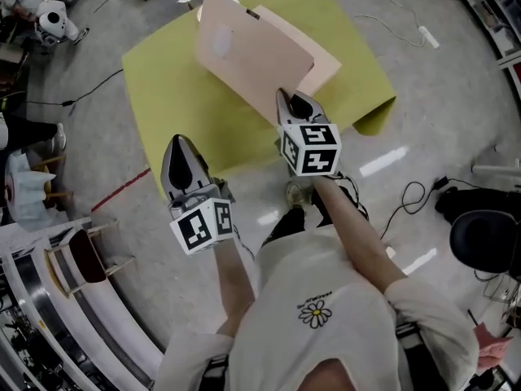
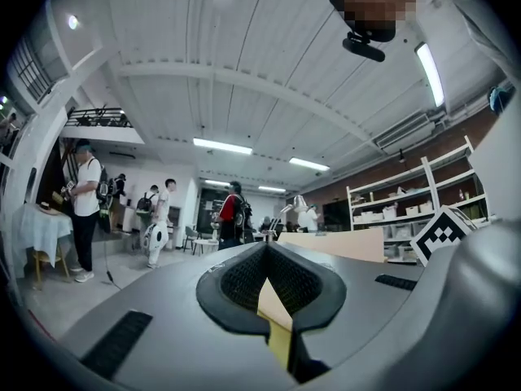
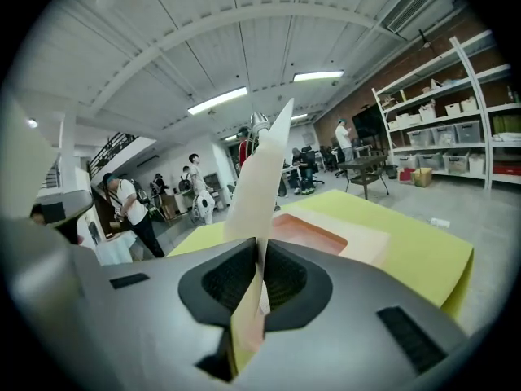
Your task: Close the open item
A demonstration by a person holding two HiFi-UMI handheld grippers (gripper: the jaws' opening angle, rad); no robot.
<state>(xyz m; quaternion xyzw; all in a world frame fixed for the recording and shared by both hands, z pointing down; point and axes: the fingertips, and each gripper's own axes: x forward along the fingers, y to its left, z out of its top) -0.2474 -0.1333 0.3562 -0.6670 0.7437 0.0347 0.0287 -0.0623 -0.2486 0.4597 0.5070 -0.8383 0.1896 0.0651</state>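
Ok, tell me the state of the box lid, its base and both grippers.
box lid: open, raised, its edge gripped.
box base: uncovered, flat on the yellow table.
right gripper: jaws shut on the box lid.
left gripper: jaws together, nothing gripped.

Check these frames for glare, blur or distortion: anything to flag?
Head view: light glare on the floor, edges bent by fisheye. Left gripper view: ceiling lights blown out, dark vignette corners. Right gripper view: same vignette; beige flap reads sharp.
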